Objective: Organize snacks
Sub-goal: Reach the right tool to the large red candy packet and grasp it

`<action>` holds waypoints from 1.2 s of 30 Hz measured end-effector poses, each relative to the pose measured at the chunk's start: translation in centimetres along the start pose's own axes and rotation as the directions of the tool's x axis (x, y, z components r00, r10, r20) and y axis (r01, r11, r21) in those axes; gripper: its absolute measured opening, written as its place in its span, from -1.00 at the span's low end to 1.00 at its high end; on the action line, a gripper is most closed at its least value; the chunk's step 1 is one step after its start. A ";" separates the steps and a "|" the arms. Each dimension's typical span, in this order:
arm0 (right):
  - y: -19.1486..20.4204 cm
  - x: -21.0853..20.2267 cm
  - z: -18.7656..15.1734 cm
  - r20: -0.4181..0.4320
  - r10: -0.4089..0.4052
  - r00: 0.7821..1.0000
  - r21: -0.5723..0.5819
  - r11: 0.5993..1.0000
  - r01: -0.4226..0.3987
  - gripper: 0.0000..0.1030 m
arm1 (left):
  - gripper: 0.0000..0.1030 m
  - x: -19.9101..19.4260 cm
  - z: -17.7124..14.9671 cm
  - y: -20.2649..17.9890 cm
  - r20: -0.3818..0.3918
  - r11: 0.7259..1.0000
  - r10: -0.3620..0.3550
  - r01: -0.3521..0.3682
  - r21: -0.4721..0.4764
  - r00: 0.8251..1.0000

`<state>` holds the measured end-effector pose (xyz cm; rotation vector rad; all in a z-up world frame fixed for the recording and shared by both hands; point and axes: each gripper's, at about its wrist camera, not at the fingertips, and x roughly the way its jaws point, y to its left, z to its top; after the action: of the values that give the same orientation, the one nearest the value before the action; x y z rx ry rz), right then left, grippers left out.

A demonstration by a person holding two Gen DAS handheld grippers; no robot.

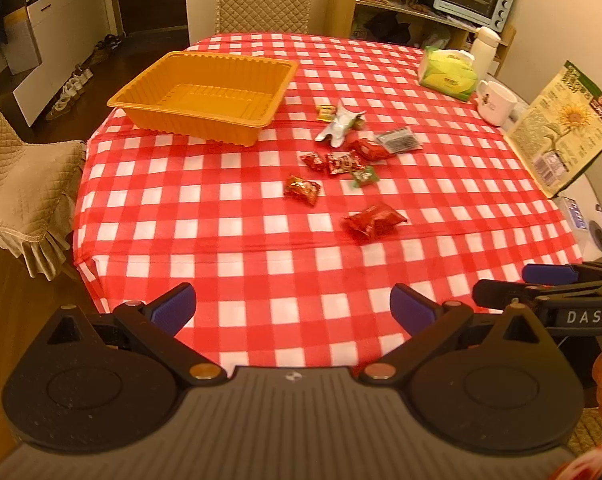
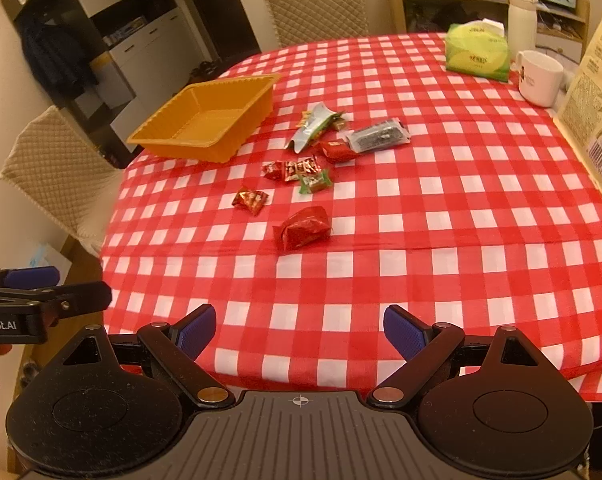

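The left gripper (image 1: 293, 312) is spread wide over the near edge of the checked tablecloth (image 1: 261, 280), holding and touching nothing. The right gripper (image 2: 299, 332) is equally wide open and empty, beside it. Its body reads "DAS" in the left wrist view; the left one's reads "Robot.AI" in the right wrist view. The wrapped snacks lie scattered mid-table: a large red packet (image 2: 303, 227) nearest, a small red candy (image 2: 251, 199), a green candy (image 2: 315, 182), a silver pouch (image 2: 311, 128). The empty orange tray (image 2: 209, 120) sits far left. Writing on the wrappers is unreadable.
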<state>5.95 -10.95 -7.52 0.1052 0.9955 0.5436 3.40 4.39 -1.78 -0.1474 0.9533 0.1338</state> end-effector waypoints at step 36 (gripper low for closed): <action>-0.4 13.5 4.6 -0.018 -0.023 1.000 0.207 0.978 0.026 0.48 | 0.90 12.6 6.7 7.5 -0.063 0.990 -0.107 0.111 0.082 0.992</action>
<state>15.58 -4.09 -15.49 0.2749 1.0653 0.4174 14.60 13.64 -8.79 -0.1251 1.0052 -0.0120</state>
